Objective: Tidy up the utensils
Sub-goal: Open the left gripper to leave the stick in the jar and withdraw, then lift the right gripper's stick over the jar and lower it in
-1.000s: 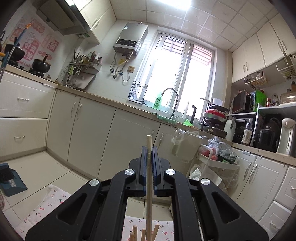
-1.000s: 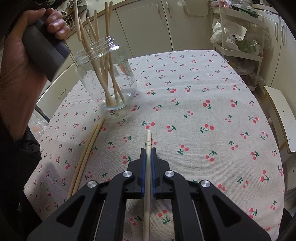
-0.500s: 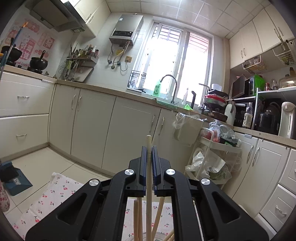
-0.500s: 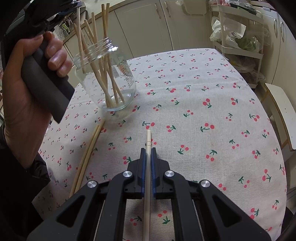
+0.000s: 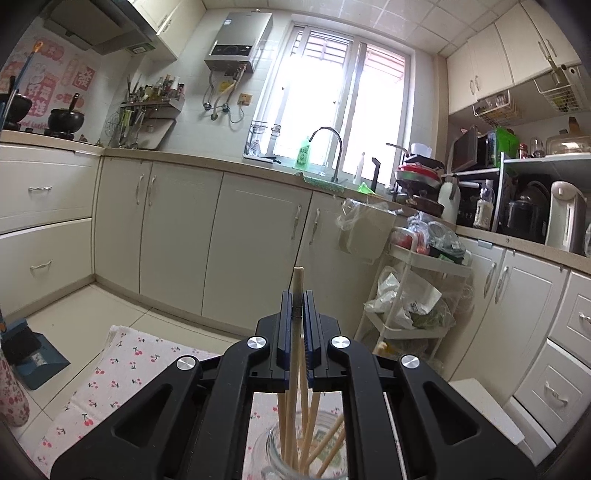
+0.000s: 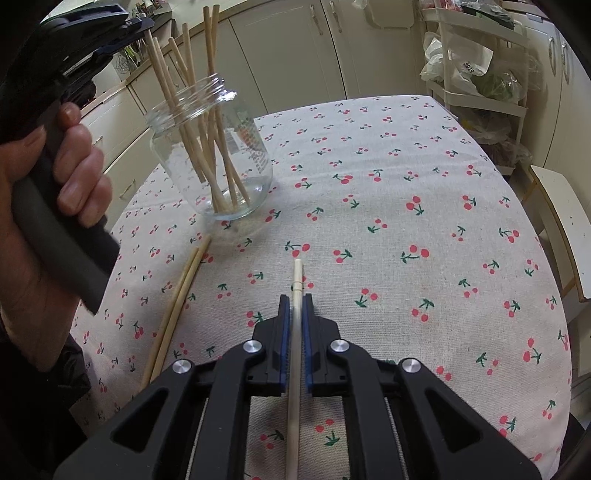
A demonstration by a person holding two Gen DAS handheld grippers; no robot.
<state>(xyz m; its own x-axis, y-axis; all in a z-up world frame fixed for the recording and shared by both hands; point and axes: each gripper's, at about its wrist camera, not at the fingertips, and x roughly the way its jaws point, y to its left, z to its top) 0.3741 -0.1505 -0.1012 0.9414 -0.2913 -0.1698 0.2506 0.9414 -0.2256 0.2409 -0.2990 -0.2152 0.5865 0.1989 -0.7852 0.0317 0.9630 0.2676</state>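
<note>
A clear glass jar stands on the cherry-print tablecloth and holds several wooden chopsticks. My left gripper is shut on a wooden chopstick, held upright right above the jar, its lower end inside the jar mouth. In the right wrist view the left gripper is above and left of the jar. My right gripper is shut on a pale chopstick, low over the table, in front of the jar. Two chopsticks lie side by side on the cloth, left of it.
Kitchen cabinets and a counter with a sink run behind the table. A white trolley with bags stands at the far right corner. A white stool is at the table's right edge.
My left gripper has lowered its chopstick toward the jar, and its lower end now sits in the jar mouth. The right gripper has barely moved.
</note>
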